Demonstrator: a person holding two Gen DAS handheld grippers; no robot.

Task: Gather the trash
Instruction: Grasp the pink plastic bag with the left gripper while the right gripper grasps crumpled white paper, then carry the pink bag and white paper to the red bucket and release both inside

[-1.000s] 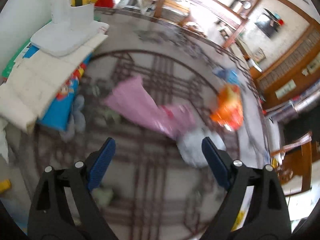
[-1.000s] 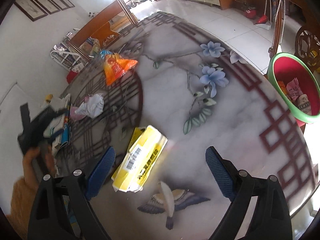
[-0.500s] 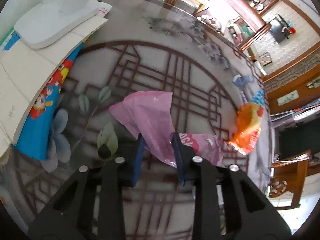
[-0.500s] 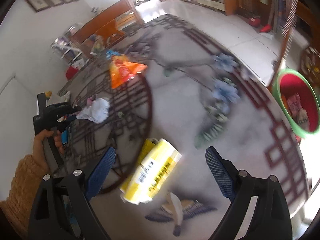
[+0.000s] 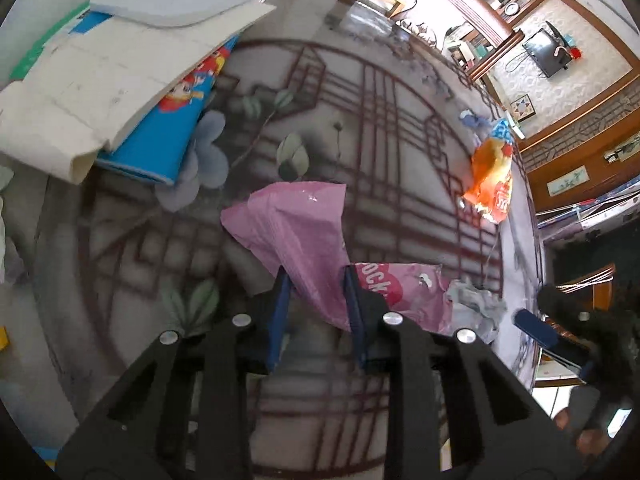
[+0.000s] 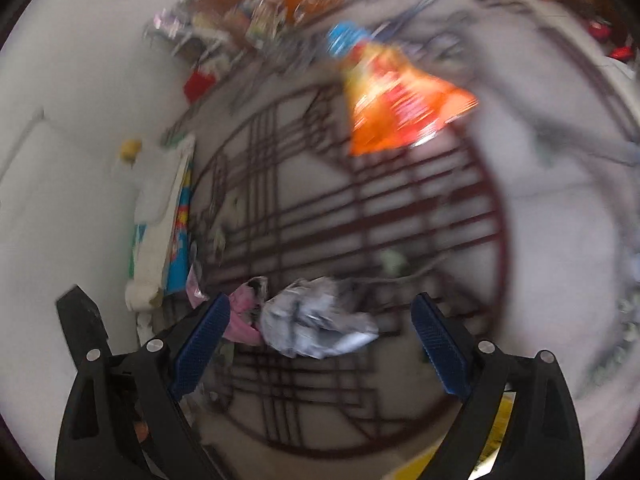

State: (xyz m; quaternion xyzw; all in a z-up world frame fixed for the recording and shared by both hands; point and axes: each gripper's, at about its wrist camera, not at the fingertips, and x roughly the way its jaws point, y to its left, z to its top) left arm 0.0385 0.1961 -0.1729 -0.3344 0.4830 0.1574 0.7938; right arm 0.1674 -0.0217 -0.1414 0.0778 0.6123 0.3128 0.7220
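Note:
My left gripper (image 5: 316, 304) is shut on a pink plastic wrapper (image 5: 298, 228) that lies on the patterned table (image 5: 392, 120). A crumpled grey-white wrapper (image 5: 474, 308) lies just right of it, and an orange snack bag (image 5: 490, 184) lies further off to the right. My right gripper (image 6: 320, 332) is open, with the grey-white wrapper (image 6: 316, 328) lying between its fingers; the pink wrapper (image 6: 240, 312) shows at its left finger. The orange bag (image 6: 396, 108) lies far ahead. The right wrist view is blurred.
A stack of white foam boards (image 5: 100, 68) on a blue cartoon-printed box (image 5: 168, 132) fills the table's left side. The right gripper (image 5: 560, 332) and hand show at the left view's right edge. Wooden furniture stands beyond the table.
My left gripper closed on the pink wrapper half a second ago and keeps its hold. My right gripper swung away from the yellow wrapper to the grey-white wrapper beside the pink one.

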